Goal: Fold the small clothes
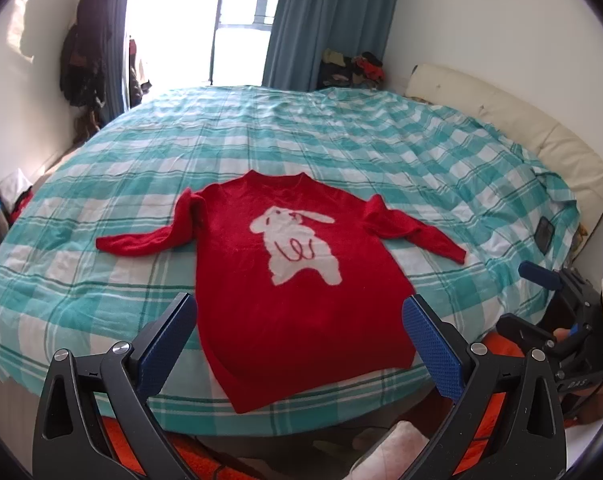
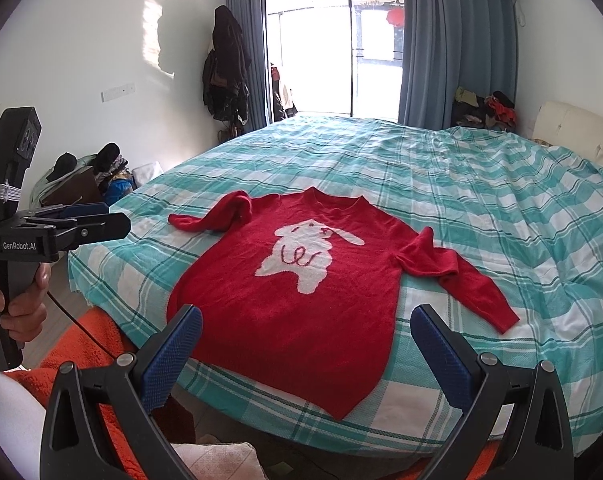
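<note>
I see the bed (image 1: 341,140) with its teal-checked sheet filling both views, and the red sweater (image 1: 301,280) lies flat on it face up near the 6 o'clock edge, collar toward 12 o'clock, sleeves out toward 9 and 3 o'clock. My left tool (image 1: 301,344) and right tool (image 2: 307,352) both stand spread wide and empty, above the hem without touching it.
</note>
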